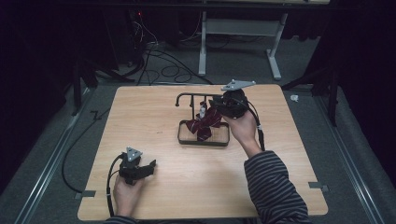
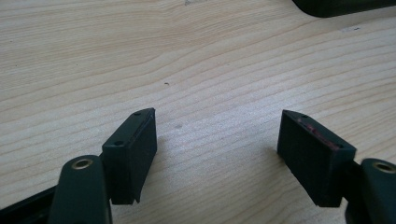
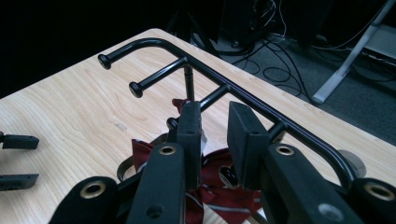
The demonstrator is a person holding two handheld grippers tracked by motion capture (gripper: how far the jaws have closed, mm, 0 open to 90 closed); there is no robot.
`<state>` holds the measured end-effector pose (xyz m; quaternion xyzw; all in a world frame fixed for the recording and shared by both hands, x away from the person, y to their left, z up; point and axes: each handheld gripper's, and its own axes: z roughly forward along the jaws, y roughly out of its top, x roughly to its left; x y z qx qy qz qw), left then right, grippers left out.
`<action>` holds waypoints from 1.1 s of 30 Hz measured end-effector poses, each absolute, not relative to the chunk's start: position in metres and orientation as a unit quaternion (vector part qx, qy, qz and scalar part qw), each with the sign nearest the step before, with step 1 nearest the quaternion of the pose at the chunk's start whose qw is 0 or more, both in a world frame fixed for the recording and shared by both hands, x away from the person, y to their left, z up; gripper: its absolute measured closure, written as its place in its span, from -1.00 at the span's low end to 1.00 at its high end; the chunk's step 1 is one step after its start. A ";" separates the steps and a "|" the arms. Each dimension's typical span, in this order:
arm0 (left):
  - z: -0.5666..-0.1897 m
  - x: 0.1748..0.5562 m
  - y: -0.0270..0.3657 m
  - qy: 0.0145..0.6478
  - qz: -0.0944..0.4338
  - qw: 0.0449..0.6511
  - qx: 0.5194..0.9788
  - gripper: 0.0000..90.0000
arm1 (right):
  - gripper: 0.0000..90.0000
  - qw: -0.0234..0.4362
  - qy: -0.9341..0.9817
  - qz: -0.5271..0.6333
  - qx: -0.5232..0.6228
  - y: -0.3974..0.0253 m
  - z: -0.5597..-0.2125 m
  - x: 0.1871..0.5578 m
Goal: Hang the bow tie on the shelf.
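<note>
A black wire rack [image 1: 196,95] with several pegs stands on a dark tray [image 1: 203,143] at the table's middle. A dark red striped cloth [image 1: 201,126] lies in the tray and rises toward the rack. My right gripper [image 1: 219,109] hovers over it beside the rack. In the right gripper view its jaws stand a narrow gap apart [image 3: 215,116], with the cloth [image 3: 224,198] beneath them and the rack's bar [image 3: 243,95] just beyond. My left gripper [image 1: 148,167] rests low near the table's front left, open [image 2: 217,135] over bare wood.
The wooden table [image 1: 154,116] has free room on its left and front. Beyond its far edge are floor cables [image 1: 163,70] and a white stand's legs [image 1: 203,42]. A dark rounded edge [image 2: 336,4] shows at the top right of the left gripper view.
</note>
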<state>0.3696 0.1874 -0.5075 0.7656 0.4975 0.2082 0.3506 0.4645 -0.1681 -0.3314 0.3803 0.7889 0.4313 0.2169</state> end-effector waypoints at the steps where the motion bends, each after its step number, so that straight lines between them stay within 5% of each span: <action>1: -0.508 0.370 0.187 0.498 0.208 0.351 0.766 -0.36 | 0.70 0.217 0.789 0.431 0.380 -0.168 -0.331 0.465; 33: -0.507 0.369 0.186 0.498 0.209 0.349 0.766 -0.36 | 0.60 0.228 0.768 0.444 0.402 -0.209 -0.338 0.441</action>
